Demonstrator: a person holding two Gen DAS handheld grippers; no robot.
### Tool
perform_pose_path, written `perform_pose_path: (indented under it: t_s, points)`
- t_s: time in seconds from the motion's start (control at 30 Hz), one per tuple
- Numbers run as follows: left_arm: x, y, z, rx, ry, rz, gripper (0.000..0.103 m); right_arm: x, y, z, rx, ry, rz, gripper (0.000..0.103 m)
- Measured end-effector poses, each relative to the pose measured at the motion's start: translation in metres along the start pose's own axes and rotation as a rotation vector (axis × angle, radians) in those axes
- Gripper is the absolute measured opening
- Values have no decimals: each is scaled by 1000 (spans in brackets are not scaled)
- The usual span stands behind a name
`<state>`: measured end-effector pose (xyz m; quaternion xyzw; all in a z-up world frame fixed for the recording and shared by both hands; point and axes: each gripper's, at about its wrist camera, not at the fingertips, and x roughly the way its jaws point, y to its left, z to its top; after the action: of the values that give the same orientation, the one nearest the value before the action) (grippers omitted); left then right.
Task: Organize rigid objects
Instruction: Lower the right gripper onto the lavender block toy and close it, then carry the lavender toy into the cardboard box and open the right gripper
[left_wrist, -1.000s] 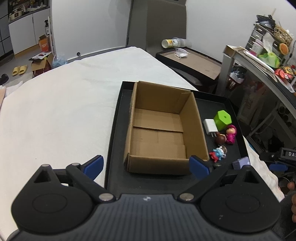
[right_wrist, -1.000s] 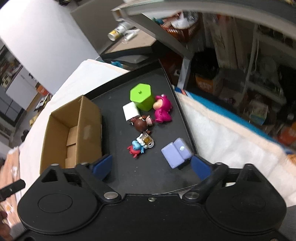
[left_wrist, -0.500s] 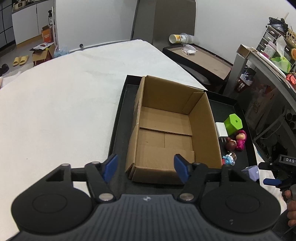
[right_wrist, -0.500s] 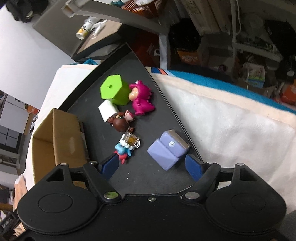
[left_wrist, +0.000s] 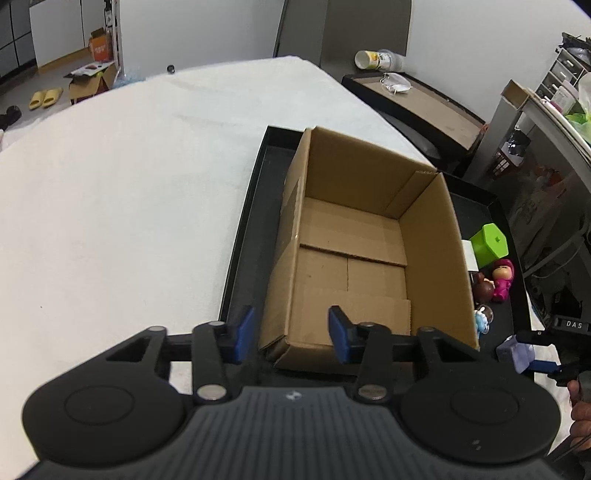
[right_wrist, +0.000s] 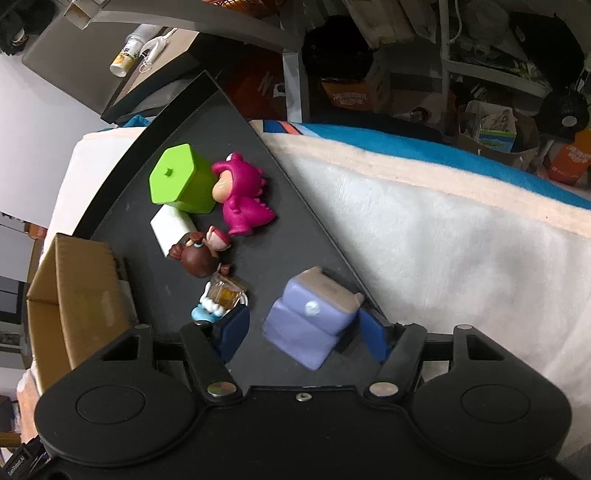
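Purple toy (right_wrist: 312, 317) between closing right gripper (right_wrist: 303, 332)

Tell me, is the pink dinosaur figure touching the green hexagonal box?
Touching. The right wrist view shows the pink dinosaur figure with its face pressed against the side of the green hexagonal box, no gap between.

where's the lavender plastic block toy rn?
Right wrist view: lavender plastic block toy lies low centre on the black tray, between the right gripper's fingers, by the tray's right rim.
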<state>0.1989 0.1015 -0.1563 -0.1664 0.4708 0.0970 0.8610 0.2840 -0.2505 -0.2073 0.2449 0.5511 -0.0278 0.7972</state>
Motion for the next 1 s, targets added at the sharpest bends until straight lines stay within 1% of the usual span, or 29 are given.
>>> perform_pose_path:
  t_s: [0.07, 0.17, 0.23, 0.3, 0.33, 0.4, 0.47, 0.53, 0.57, 0.77, 1.0]
  points:
    - [3, 2, -1, -5, 8, 2, 38, 3, 0, 1, -1, 1, -6, 62]
    - [4, 4, -1, -11, 0, 14, 37, 7, 2, 1, -5, 9, -22, 61]
    - [5, 4, -1, -8, -4, 1, 36, 9, 4, 1, -14, 10, -33, 61]
    - [6, 6, -3, -19, -6, -7, 30, 11, 7, 0, -36, 8, -53, 61]
    - [7, 6, -3, -23, -8, -11, 28, 12, 10, -2, -54, 4, -70, 59]
    - [8, 7, -3, -32, -14, -26, 21, 12, 15, -5, -91, -10, -78, 55]
    - [7, 7, -3, -33, -23, -30, 19, 9, 17, -8, -97, -9, -70, 52]
    - [6, 8, -3, -33, -32, -39, 19, 3, 17, -10, -95, -3, -53, 47]
    - [6, 10, -4, -35, -39, -45, 18, 0, 17, -12, -98, -4, -46, 46]
    - [8, 16, -10, -51, -70, -66, 18, -17, 25, -18, -131, -24, -35, 45]
    - [8, 19, -10, -50, -95, -92, 16, -46, 47, -20, -189, -75, -36, 45]
